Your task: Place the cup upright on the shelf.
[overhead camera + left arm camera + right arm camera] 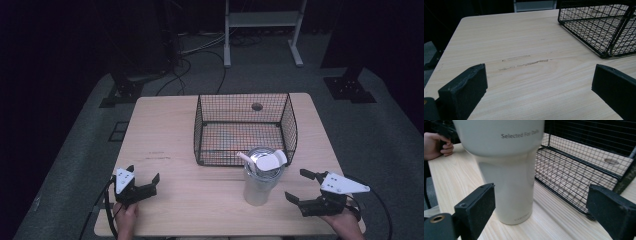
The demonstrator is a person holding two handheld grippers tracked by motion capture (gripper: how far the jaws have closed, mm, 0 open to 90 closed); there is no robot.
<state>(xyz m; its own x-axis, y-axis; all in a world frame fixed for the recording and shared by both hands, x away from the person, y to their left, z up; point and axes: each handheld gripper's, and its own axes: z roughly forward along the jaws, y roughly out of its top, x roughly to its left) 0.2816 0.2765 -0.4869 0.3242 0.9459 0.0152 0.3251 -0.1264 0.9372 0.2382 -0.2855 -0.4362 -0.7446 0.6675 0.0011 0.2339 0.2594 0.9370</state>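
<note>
Nearest me, at the table's [165, 210] front-left corner, I have the left gripper [143, 181] resting low with its jaws spread wide and nothing between them. Through the left gripper view I see bare wood ahead of it, with faint scuff marks [525, 63] on the surface and the basket's corner off to the upper right.

Moving right, the tumbler [260, 181] stands upright close to the front edge, right of centre, just in front of the basket's [245, 129] front wall; whether they touch I cannot tell. A white lid with a straw [245, 158] tops it. The basket itself, black wire, sits toward the back edge.

At the front-right corner I hold the right gripper [301, 186], jaws fully apart and gripping nothing, pointed at the tumbler and just beside it. Its own view has the tumbler's base standing between the jaws, apart from both.
</note>
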